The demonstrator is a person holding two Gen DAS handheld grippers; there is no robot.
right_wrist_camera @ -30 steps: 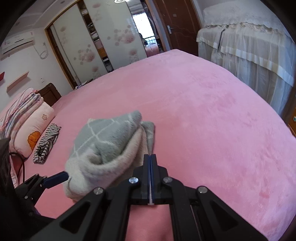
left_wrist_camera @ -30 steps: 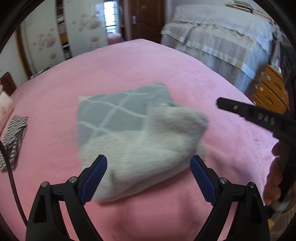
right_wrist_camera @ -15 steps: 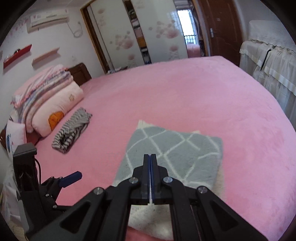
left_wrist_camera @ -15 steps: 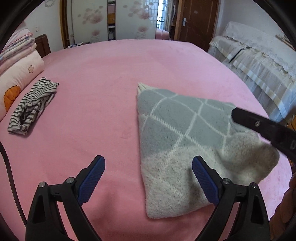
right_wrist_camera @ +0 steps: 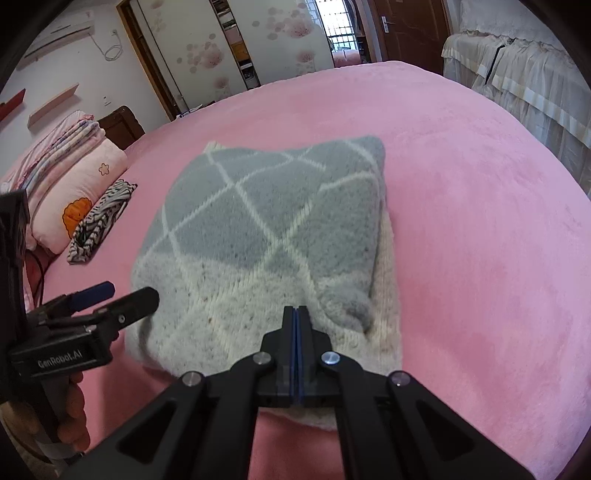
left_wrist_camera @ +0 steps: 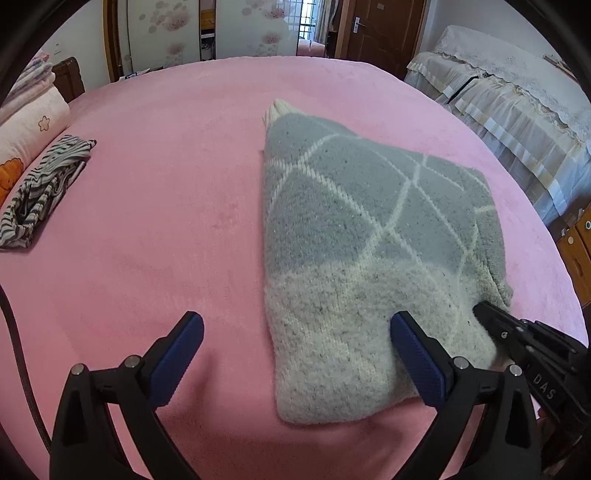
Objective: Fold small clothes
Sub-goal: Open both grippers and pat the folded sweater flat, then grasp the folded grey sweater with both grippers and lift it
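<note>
Lying folded on the pink plush bedspread [left_wrist_camera: 155,206], the grey-and-cream diamond-knit garment [left_wrist_camera: 369,258] is stretching away from both tools, the pressed-together right gripper [right_wrist_camera: 296,314] resting on its near cream edge while the left gripper [left_wrist_camera: 295,354] is opening emptily astride its near-left corner.

Soft daylight from the barred window [right_wrist_camera: 341,35] at the back lit both of my views evenly, without glare. The fuzzy pink bedspread [left_wrist_camera: 155,206] carried only faint shadows. Fisheye bending curved everything, black vignetting filled the corners, and focus stayed mostly sharp.
</note>
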